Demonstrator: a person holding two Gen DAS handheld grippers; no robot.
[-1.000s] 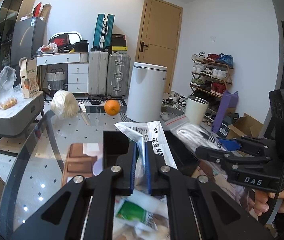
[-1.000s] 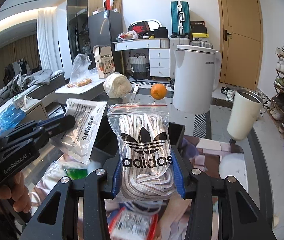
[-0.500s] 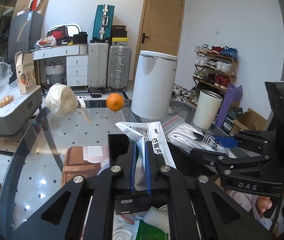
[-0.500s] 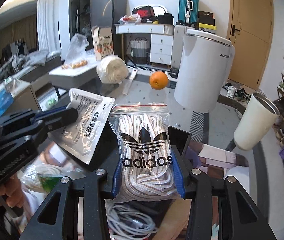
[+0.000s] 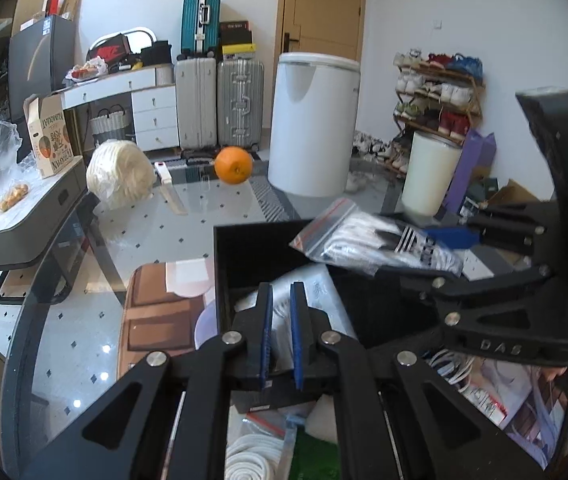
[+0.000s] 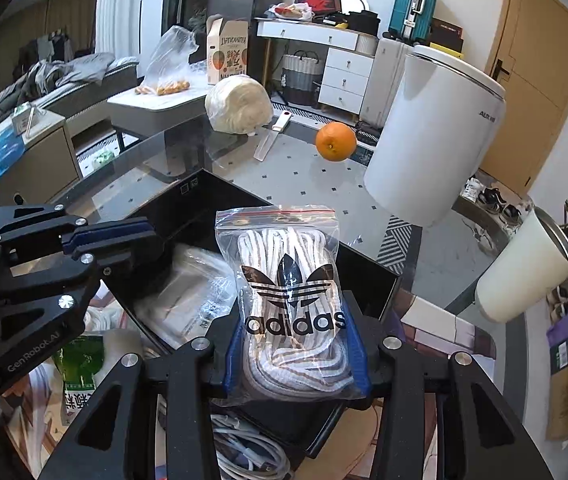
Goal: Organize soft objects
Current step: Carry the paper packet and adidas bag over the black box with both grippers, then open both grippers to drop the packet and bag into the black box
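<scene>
A black open box sits on the glass table. My left gripper is shut, tips dipped into the box. A clear packet with printed text runs from between its pads down onto the box floor. My right gripper is shut on a zip bag of white laces with an adidas logo. That bag stands upright over the box's near right corner.
An orange, a cream wrapped bundle and a white-handled knife lie farther back on the glass. A white cup stands right. A green packet and white cables lie by the box's near side.
Both grippers moved forward and tipped down over the black box. The clear packet, upright above the left fingers before, now reaches down inside the box. The laces bag stays gripped.
</scene>
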